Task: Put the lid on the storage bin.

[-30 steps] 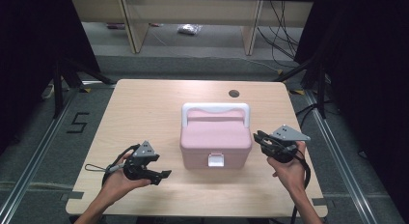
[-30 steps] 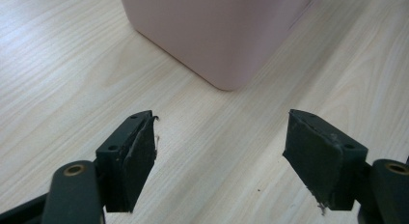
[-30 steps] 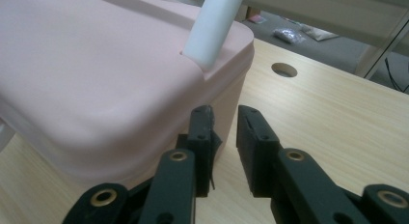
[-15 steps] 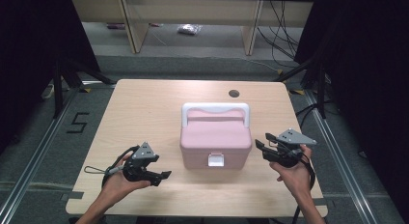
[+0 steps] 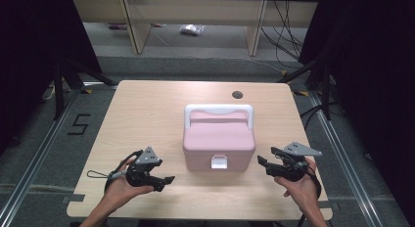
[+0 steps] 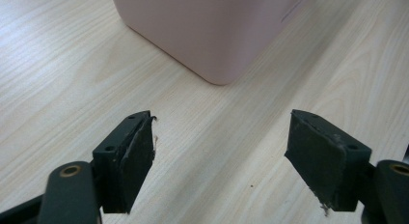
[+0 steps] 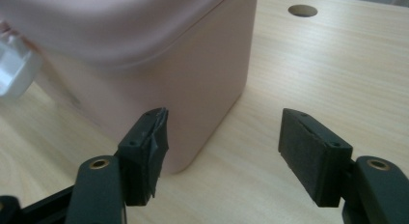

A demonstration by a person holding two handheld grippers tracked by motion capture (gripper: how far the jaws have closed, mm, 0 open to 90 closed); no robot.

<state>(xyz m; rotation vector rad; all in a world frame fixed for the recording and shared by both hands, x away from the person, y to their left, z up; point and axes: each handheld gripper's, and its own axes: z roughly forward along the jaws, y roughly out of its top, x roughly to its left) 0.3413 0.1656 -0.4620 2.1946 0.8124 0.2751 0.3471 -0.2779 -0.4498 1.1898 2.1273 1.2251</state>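
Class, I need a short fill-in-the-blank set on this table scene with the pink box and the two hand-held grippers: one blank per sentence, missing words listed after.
1. The box on the table is ____ in colour.
2. The handle on its lid is ____.
3. The jaws of the left gripper stand ____, with nothing between them.
4. The right gripper sits beside the box without ____ it.

Missing words: pink; white; open; touching

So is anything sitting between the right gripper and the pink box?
Nothing visible. The right gripper, its jaws just opened and empty, faces the pink box across bare table.
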